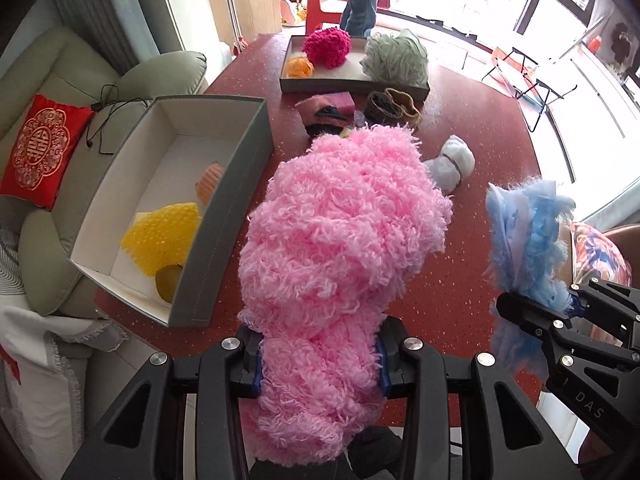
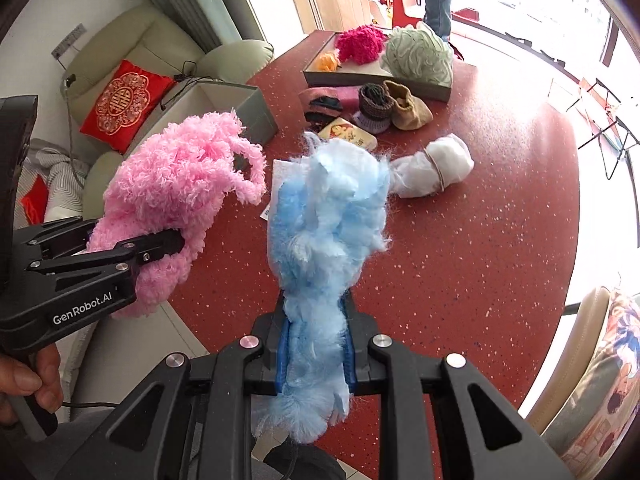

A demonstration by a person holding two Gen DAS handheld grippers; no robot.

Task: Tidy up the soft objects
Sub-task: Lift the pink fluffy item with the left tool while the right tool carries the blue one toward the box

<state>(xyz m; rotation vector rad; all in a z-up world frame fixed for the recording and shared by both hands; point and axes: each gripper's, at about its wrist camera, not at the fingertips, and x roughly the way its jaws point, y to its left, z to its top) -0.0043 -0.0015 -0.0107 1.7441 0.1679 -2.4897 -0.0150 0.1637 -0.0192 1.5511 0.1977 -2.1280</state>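
Above the red table (image 1: 460,280), the left gripper (image 1: 320,364) is clamped on a pink fluffy bundle (image 1: 340,240), and the right gripper (image 2: 316,354) pinches a blue fluffy bundle (image 2: 328,216). Only the left view looks into the grey box (image 1: 224,216), showing a yellow spiky pad (image 1: 160,236). Only the right view shows the hand (image 2: 28,384) on the left handle.

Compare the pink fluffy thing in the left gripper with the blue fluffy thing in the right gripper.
The pink fluffy thing is made of curly, loopy yarn; the blue fluffy thing is wispy, with loose fine fibres. The pink one looks bulkier and shows a yarn loop at its top, while the blue one looks narrower and has a pale flat backing. Both are soft, held above the red table, each clamped by a gripper: pink in the left gripper, blue in the right gripper.
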